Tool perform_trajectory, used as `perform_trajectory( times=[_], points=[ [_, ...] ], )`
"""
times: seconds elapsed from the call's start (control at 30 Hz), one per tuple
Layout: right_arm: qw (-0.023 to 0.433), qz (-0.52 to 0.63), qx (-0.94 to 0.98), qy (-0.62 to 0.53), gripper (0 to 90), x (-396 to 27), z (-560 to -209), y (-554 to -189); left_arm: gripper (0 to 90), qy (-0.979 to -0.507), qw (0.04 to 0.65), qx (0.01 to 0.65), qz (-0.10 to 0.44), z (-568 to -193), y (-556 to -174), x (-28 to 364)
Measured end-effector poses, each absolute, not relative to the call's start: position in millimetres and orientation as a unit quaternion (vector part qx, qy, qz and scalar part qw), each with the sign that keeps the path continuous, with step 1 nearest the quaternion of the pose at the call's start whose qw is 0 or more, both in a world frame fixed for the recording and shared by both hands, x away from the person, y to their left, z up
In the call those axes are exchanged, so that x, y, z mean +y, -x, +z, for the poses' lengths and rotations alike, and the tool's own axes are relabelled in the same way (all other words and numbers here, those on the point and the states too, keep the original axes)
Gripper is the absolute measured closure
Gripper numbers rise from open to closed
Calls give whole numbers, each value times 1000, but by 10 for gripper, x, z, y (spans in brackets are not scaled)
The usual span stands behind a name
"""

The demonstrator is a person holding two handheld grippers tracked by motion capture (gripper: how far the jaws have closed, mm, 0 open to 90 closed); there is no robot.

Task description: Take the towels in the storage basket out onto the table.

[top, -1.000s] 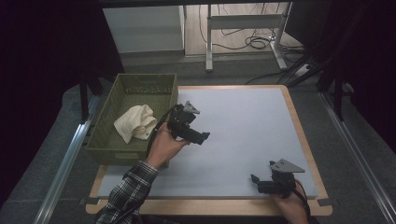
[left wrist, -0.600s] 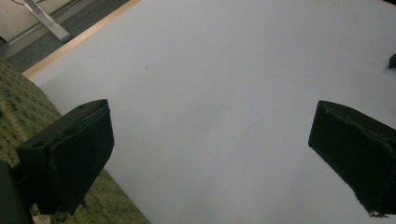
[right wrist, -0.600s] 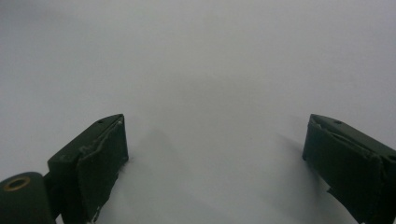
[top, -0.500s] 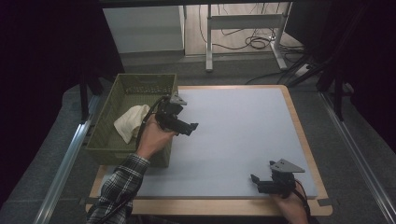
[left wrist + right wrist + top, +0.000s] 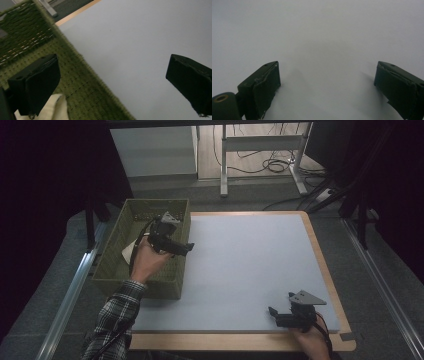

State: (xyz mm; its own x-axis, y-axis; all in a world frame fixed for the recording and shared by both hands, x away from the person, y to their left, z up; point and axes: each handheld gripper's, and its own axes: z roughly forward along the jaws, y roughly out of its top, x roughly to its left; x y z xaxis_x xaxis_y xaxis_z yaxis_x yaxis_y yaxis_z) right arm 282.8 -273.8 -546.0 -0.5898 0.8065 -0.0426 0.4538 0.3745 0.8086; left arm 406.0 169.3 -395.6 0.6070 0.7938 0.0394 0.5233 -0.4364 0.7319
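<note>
Left gripper [image 5: 186, 248] (agape) over basket [image 5: 116, 262]

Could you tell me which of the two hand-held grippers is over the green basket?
The left hand-held gripper, open, is above the green basket holding the cream cloth. The right hand-held gripper sits at the grey mat's near edge.

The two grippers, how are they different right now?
The left gripper is held up over the green basket, near the cream cloth; the right gripper sits low on the pale mat near the table's front edge. The left gripper's jaws span the basket's rim, while the right gripper's have only bare mat between them. Both are black, open and hold nothing.
</note>
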Motion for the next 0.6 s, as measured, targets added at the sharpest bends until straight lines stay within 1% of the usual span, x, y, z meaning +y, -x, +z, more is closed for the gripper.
perform_trajectory(
  times=[0.13,0.2,0.23,0.27,0.4,0.6],
  points=[
    [222,396,799,-395,67,-2738,-5460,-2828,0,-815,345,423,194,-3998,-4120,1892],
    [223,396,799,-395,67,-2738,-5460,-2828,0,-814,343,428,194,-4008,-4130,1925],
    [223,396,799,-394,66,-2738,-5460,-2828,0,-810,337,439,195,-4049,-4160,2024],
    [223,396,799,-394,66,-2738,-5460,-2828,0,-810,337,439,195,-4049,-4160,2024],
    [223,396,799,-395,66,-2738,-5460,-2828,0,-804,321,460,199,-4160,-4233,2233],
    [223,396,799,-395,66,-2738,-5460,-2828,0,-801,303,480,191,-4282,-4323,2394]
  ],
)
